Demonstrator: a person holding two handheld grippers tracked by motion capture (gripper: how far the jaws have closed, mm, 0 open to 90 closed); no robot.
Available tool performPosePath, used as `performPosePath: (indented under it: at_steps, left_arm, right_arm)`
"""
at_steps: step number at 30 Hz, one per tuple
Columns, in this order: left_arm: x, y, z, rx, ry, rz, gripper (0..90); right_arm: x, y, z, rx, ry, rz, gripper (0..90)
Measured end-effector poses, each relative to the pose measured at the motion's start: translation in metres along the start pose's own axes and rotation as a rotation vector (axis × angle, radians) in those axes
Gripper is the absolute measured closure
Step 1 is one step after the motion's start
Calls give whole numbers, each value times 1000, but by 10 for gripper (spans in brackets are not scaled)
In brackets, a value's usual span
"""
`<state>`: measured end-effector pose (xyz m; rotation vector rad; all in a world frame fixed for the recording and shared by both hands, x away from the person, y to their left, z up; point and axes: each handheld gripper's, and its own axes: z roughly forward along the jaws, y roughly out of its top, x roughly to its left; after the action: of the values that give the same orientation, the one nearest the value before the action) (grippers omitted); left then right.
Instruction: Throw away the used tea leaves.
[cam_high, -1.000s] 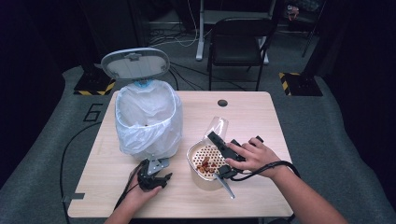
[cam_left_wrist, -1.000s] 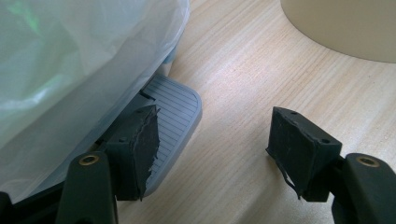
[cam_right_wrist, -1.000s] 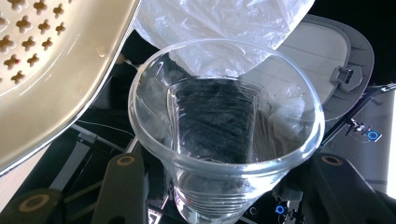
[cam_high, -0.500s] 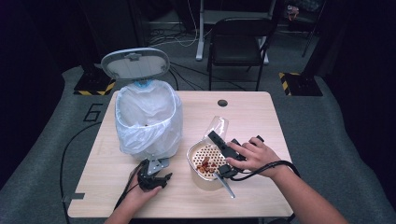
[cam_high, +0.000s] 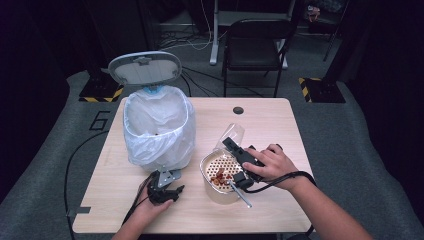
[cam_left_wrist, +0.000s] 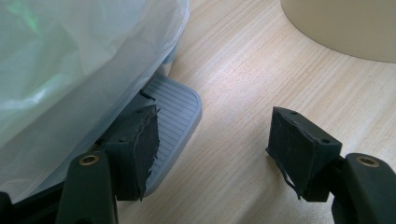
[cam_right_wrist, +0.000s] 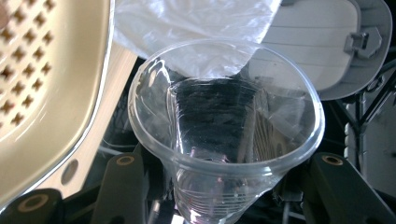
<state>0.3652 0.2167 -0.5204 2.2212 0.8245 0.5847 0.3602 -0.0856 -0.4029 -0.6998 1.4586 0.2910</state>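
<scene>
clear plastic cup (cam_right_wrist: 224, 135) pinched in your right gripper (cam_high: 239, 158); left gripper (cam_left_wrist: 212, 144), spread, holds bin pedal (cam_left_wrist: 175, 109). next: tip cup into bin (cam_high: 157, 125).

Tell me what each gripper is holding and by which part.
The right gripper holds a clear plastic cup, its jaws clamped on the cup's lower body near the base. The left gripper holds nothing; its jaws stand open beside the bin's pedal.

Clear glossy plastic cup (cam_right_wrist: 224, 135), wood-grain table (cam_left_wrist: 261, 70)
</scene>
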Motion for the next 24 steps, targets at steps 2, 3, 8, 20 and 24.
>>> performPosePath:
  at_steps: [2,3,8,20,24]
  left_arm:
    - [0,0,0,0,-4,-7,335]
    - [-2,-1,1,-4,-10,-31,335]
    - [-1,0,0,-1,-12,-26,335]
    - [-1,0,0,-1,-12,-26,335]
    - [-1,0,0,-2,-15,-24,335]
  right_arm:
    - [-5,-1,1,-6,17,96,496]
    - [-9,-2,1,-10,32,141,495]
    - [-24,-13,7,-25,123,400,495]
    - [-42,-55,20,-18,285,1027,493]
    - [-42,-61,22,-16,306,1160,493]
